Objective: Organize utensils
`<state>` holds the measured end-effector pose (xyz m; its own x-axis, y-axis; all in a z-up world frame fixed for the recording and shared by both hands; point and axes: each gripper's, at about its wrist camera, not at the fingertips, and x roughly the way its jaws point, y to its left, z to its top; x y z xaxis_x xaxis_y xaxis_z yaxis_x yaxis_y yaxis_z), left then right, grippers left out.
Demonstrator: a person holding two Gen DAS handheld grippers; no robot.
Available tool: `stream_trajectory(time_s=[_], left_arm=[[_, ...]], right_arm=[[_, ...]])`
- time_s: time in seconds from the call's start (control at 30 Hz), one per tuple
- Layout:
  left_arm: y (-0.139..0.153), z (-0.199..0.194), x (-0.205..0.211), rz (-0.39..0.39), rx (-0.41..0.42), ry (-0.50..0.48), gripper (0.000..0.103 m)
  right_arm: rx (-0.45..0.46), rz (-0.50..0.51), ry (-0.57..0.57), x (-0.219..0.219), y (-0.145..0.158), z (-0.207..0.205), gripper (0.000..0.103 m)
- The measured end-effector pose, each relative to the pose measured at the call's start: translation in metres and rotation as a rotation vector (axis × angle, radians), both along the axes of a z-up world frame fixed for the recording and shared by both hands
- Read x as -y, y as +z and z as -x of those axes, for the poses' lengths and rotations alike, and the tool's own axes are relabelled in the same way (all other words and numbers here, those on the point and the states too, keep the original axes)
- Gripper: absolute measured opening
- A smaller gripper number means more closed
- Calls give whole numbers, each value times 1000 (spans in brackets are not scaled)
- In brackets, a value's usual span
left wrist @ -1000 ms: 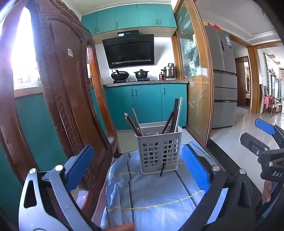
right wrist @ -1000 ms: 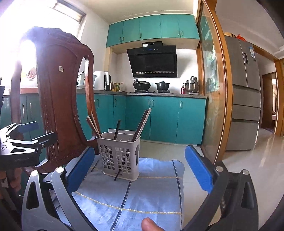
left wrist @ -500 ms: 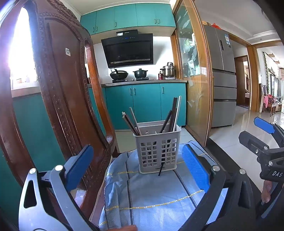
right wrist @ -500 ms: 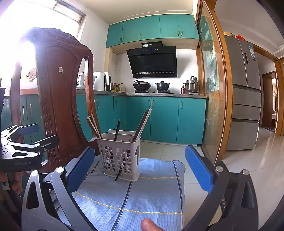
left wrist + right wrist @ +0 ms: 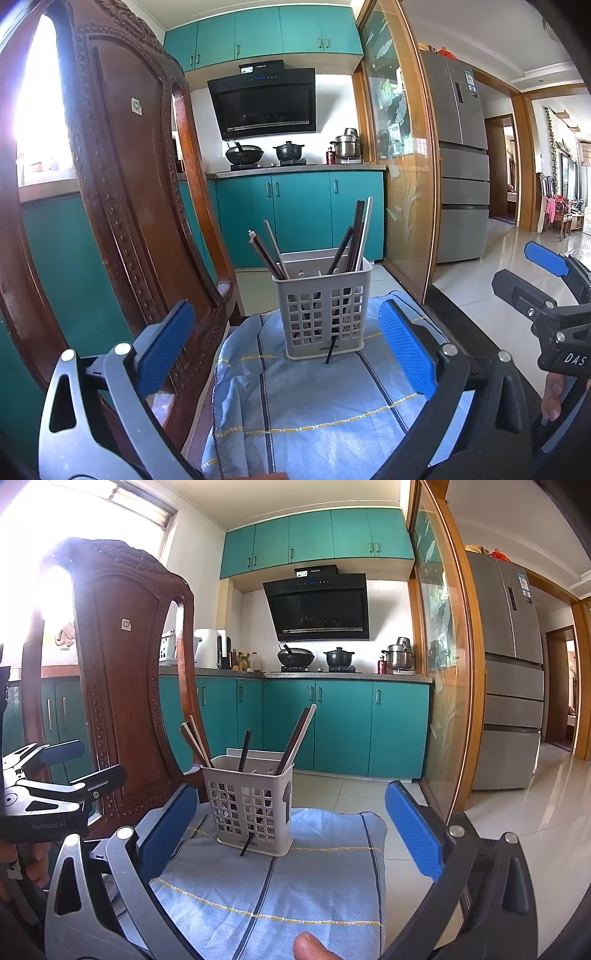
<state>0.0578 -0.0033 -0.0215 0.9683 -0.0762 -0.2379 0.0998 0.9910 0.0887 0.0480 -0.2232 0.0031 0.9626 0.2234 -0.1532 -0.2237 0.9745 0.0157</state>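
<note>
Grey plastic utensil basket [image 5: 322, 309] stands upright on the blue cloth [image 5: 314, 398], toward its far end, just beside the carved wooden chair back [image 5: 122, 206]. Chopsticks [image 5: 351, 236] lean out of its compartments in two groups, left and right. One dark chopstick tip [image 5: 330, 352] pokes out through the lattice at the basket's base and rests on the cloth.

Step in hand, as judged: the sorting appears largely done, with no loose utensils visible on the cloth. The next move likely calls for reseating the protruding stick; that needs a pinch on its upper end and a straight lift, without tipping the light basket.

Left gripper [image 5: 284, 343] hovers short of the basket, jaws spread wide, nothing between them. Right gripper [image 5: 291, 830] is likewise spread and empty, well short of the basket.

Compared with the earlier frames, the left view shows the basket slightly lower and nearer; basket and chopsticks keep their arrangement. Jaw spread is unchanged on both tools.
</note>
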Motion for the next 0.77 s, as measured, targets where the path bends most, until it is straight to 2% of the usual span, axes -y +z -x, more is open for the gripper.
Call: stream_trajectory(time_s=[0.53, 0.77], left_arm=[[-1, 3, 1, -6, 8, -4, 100], [-2, -2, 1, -8, -16, -1, 100]], right_arm=[[-3, 2, -2, 0, 0, 0, 100], [-8, 2, -8, 0, 0, -2, 100]])
